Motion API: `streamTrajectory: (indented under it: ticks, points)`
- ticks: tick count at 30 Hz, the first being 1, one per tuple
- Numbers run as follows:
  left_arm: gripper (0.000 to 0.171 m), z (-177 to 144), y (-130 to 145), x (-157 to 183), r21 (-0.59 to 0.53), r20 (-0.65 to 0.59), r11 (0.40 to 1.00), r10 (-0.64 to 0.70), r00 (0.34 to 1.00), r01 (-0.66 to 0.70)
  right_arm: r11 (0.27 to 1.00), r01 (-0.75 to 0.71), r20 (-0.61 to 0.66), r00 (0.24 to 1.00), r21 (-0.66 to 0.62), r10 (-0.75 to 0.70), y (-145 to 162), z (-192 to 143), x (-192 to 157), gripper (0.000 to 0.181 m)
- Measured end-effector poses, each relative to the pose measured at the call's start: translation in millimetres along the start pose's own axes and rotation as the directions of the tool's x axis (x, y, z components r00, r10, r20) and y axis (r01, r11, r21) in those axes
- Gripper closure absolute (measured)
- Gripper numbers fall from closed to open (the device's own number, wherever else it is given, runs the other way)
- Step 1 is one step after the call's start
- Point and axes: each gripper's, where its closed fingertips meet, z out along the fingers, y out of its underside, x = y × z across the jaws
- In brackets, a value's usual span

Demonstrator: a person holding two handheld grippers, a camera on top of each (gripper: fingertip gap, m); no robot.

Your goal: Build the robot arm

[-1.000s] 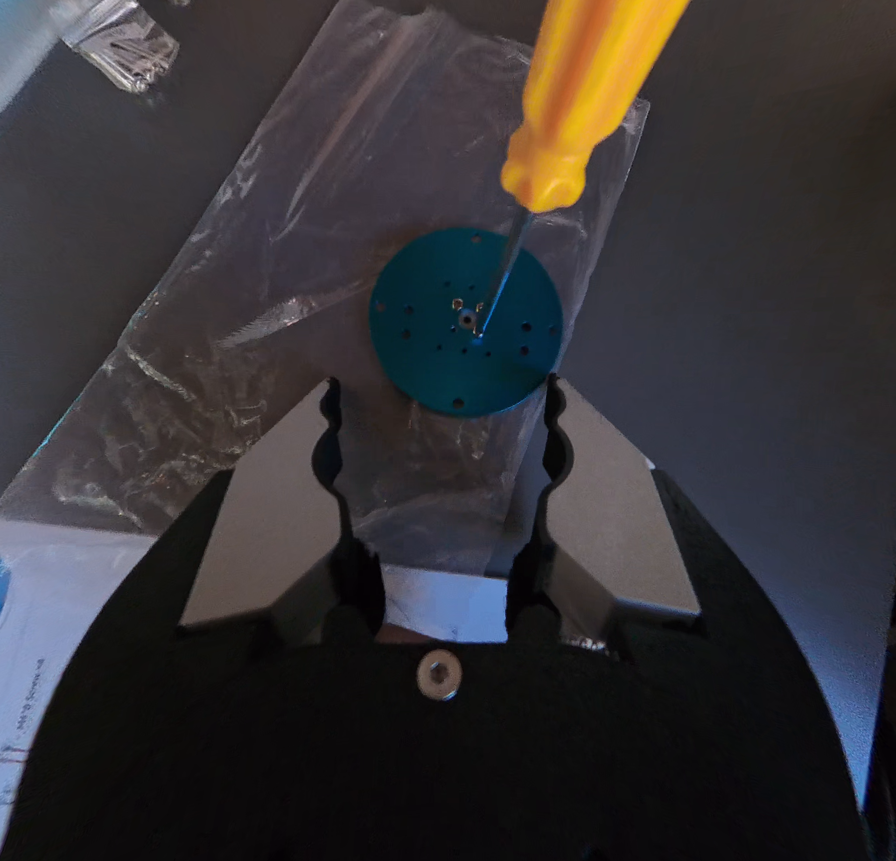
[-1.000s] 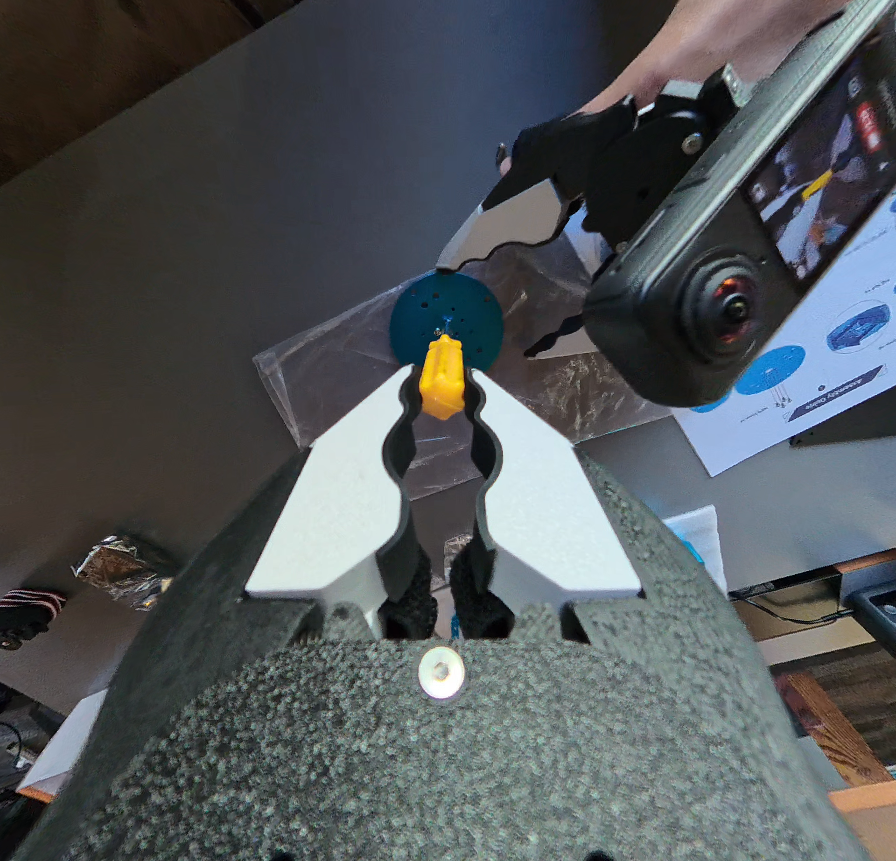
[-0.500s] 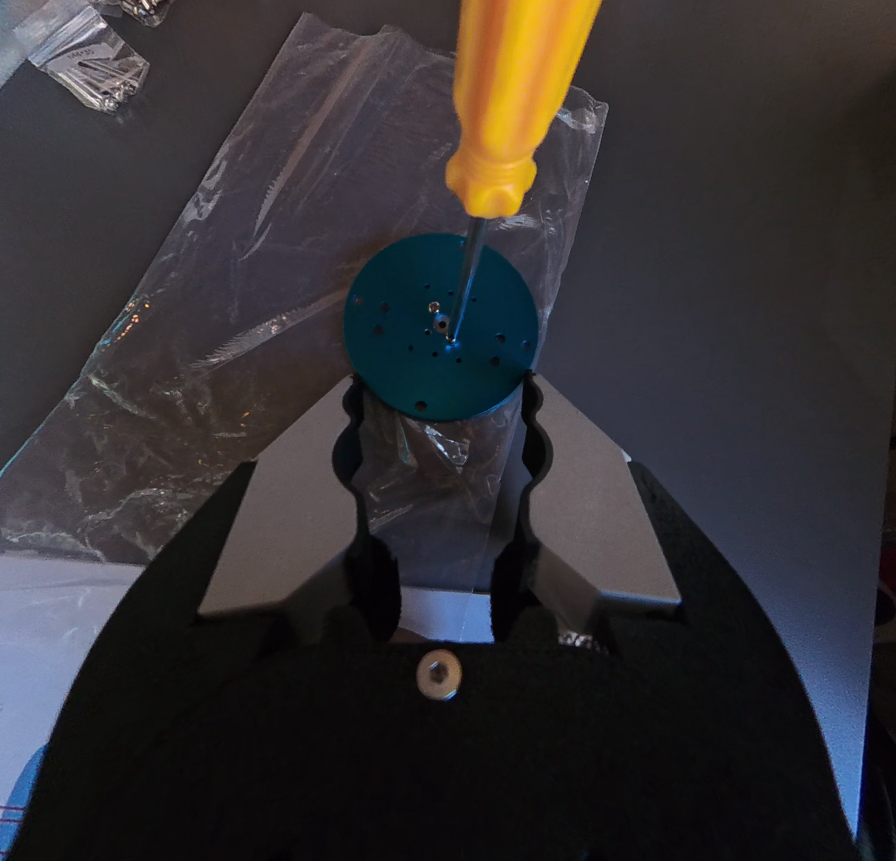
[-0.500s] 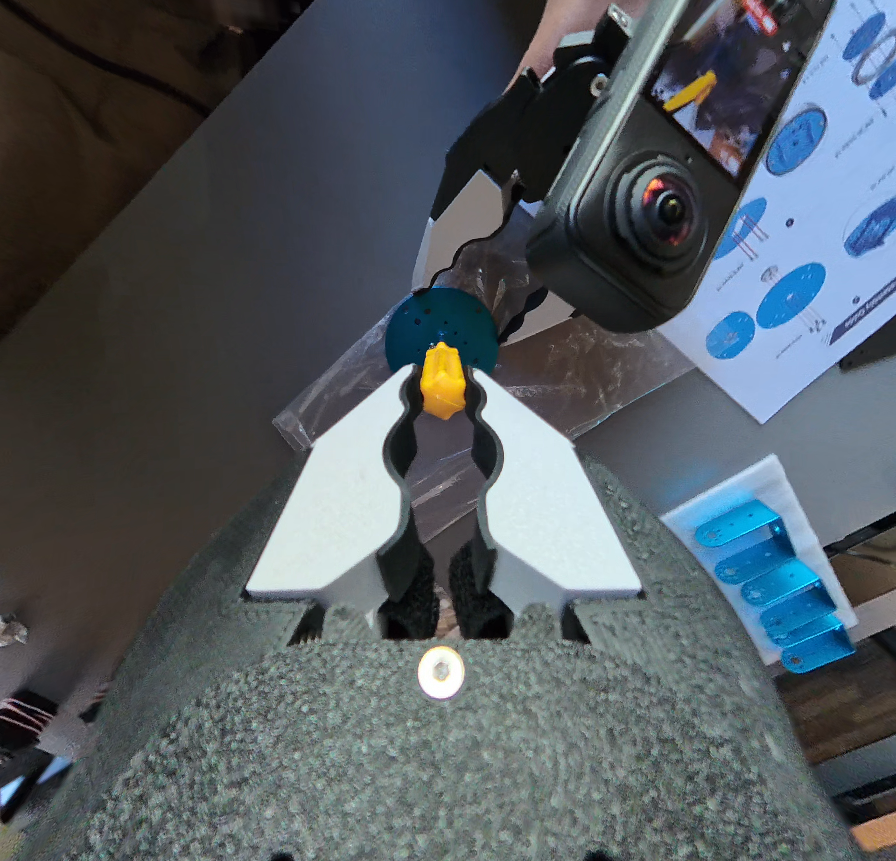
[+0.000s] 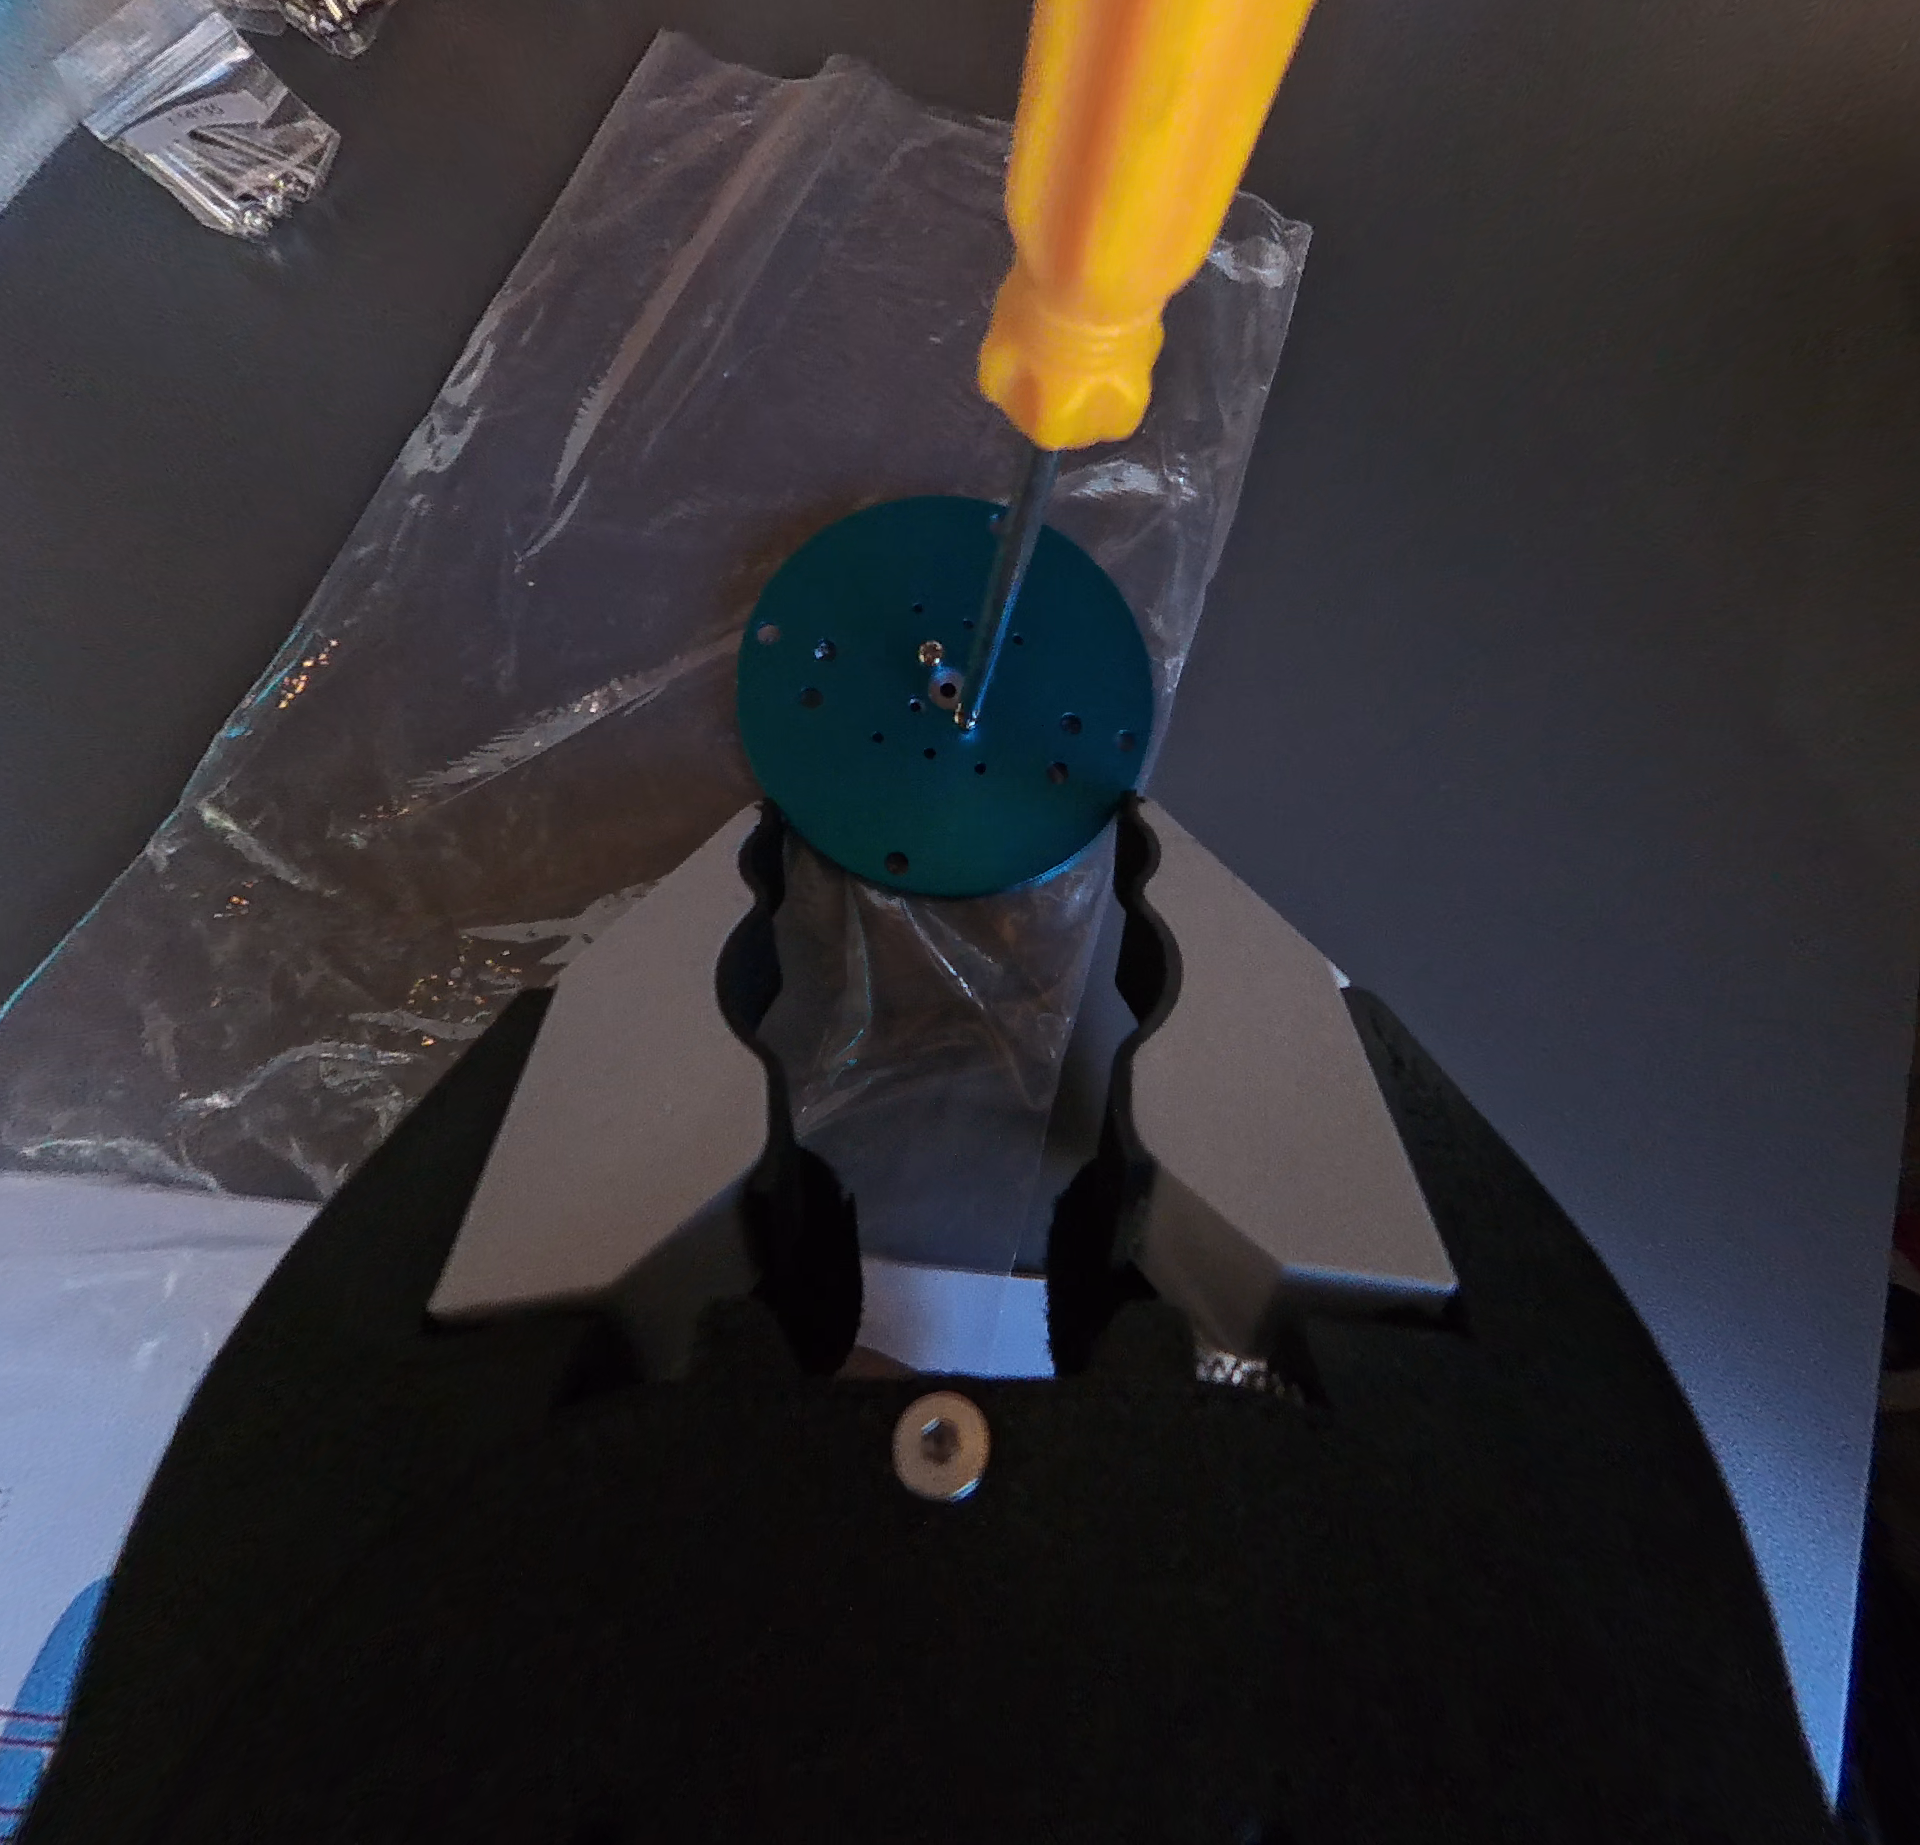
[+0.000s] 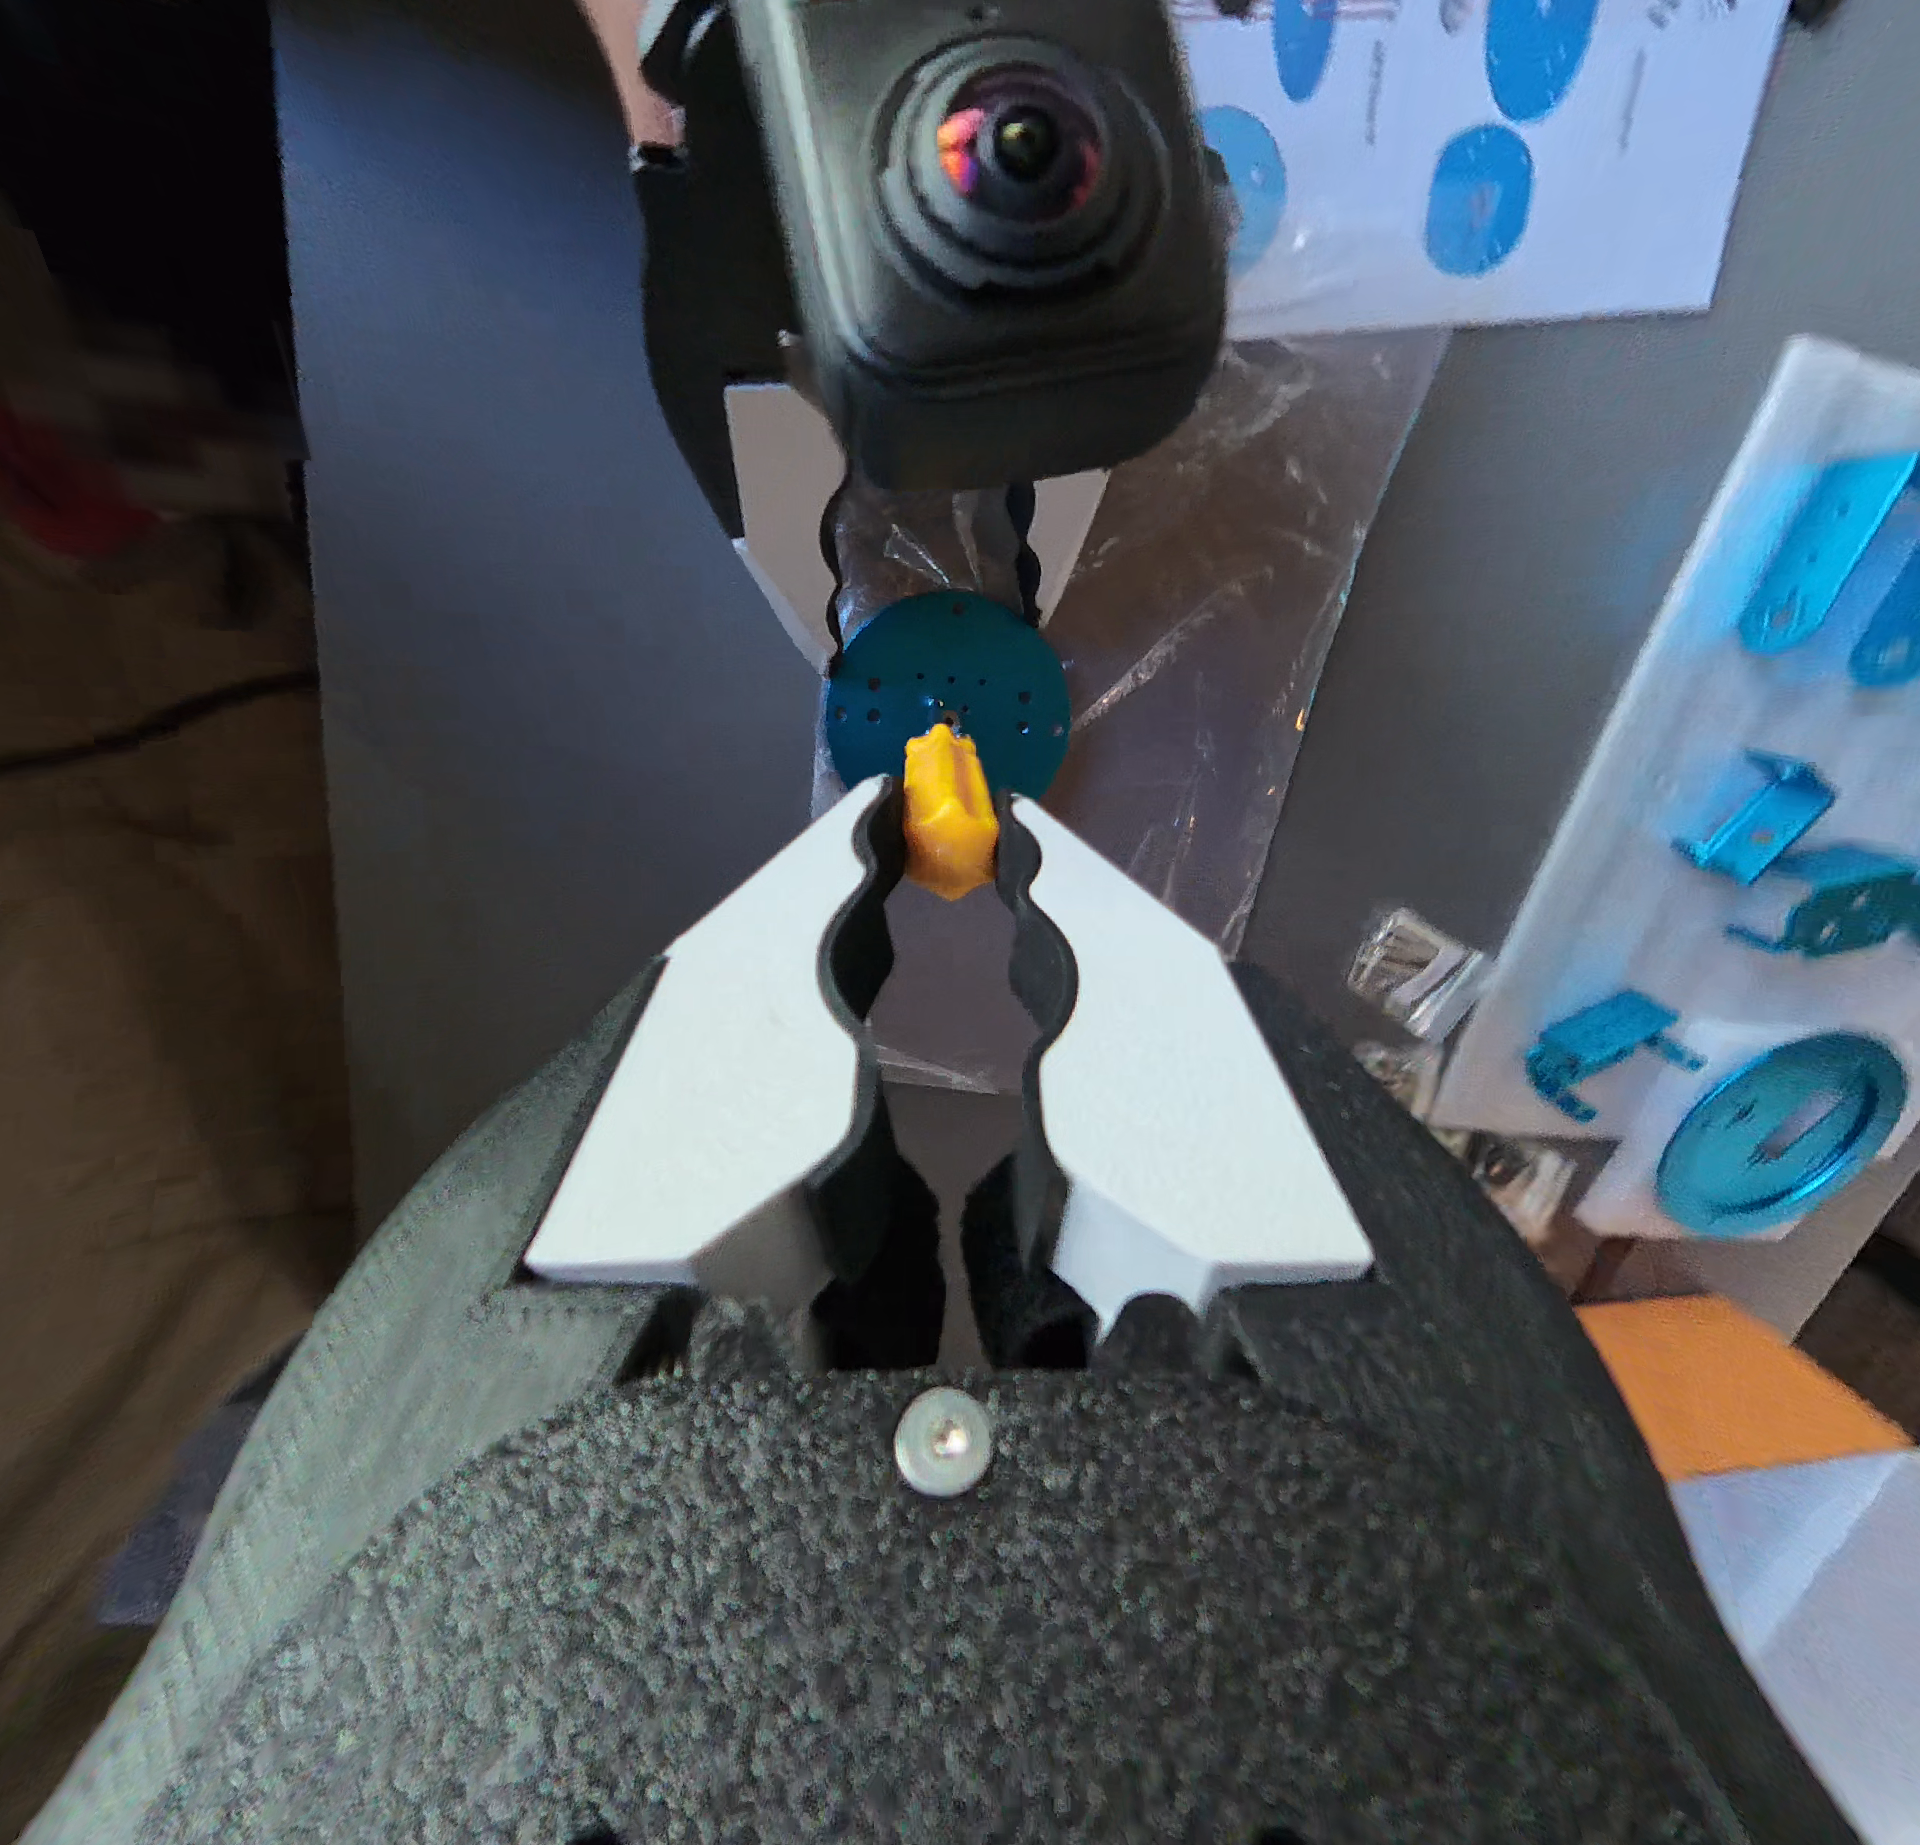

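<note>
Yellow plastic fills the right tongs (image 6: 943, 808): their jaws are closed on the handle of a screwdriver (image 5: 1132, 195), whose thin steel shaft slants down to a small screw (image 5: 968, 723) near the middle of a teal perforated disc (image 5: 943, 699). The disc lies on a crumpled clear plastic bag (image 5: 499, 652) spread over the dark counter (image 5: 1558, 548), a little right of centre in the left wrist view. The left tongs (image 5: 943, 819) stand part-open, one tip at each side of the disc's near edge; whether they actually press it or only flank it I cannot tell.

The bag is slick, so my judgement is that the disc could slide or spin under the driver if those tips are not truly bracing it. The tilted shaft could also skip out of the screw head and scar the disc.

At the far left of the counter lie small clear packets (image 5: 208, 148) holding silvery fasteners. In the right wrist view, a white foam tray (image 6: 1590, 860) at the right carries blue metal brackets (image 6: 1756, 824) and a blue ring (image 6: 1782, 1130); a printed sheet (image 6: 1662, 268) with blue diagrams lies beyond.
</note>
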Motion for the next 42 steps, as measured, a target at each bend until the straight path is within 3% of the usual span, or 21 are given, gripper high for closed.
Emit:
streamTrajectory:
  ticks: [5, 12, 15, 21, 26, 31, 34, 38, 42]
  points:
    - [0.106, 0, 0, 0, 0.001, 0.006, 1.0, -0.003, 1.0, 0.003, 0.979, -0.203, -0.049, 0.978, -0.012, 0.202, -2, 1, 2, 0.165]
    - [0.107, 0, 0, -1, 0.002, 0.013, 1.0, -0.005, 1.0, 0.005, 0.899, -0.438, -0.165, 0.887, -0.006, 0.431, -8, 2, 0, 0.165]
    - [0.107, 0, 0, -1, 0.003, 0.017, 1.0, -0.007, 1.0, 0.007, 0.835, -0.549, -0.207, 0.814, 0.032, 0.543, -9, 2, 0, 0.165]
    - [0.108, 0, 0, -1, 0.005, 0.028, 1.0, -0.014, 1.0, 0.014, 0.635, -0.769, -0.244, 0.602, 0.081, 0.76, -3, 1, 4, 0.164]
    - [0.108, 0, -1, -1, 0.005, 0.03, 1.0, -0.015, 0.999, 0.014, 0.482, -0.869, -0.245, 0.447, 0.11, 0.86, -1, 2, 13, 0.165]
    - [0.108, -2, -1, 0, 0.011, 0.031, 1.0, -0.002, 1.0, 0.002, 0.491, -0.865, -0.244, 0.456, 0.107, 0.856, -7, 3, 14, 0.165]
    - [0.108, -9, -10, 1, 0.081, 0.062, 0.996, 0.018, 0.998, -0.023, 0.479, -0.872, -0.229, 0.449, 0.098, 0.864, -4, 2, 14, 0.165]
    - [0.111, -37, -52, -3, 0.308, 0.195, 0.945, 0.048, 0.98, -0.107, 0.453, -0.886, -0.215, 0.426, 0.099, 0.879, -2, 0, 14, 0.165]
    - [0.134, -46, -74, 5, 0.412, 0.241, 0.891, 0.097, 0.966, -0.192, 0.438, -0.894, -0.205, 0.414, 0.093, 0.887, -3, 2, 11, 0.165]
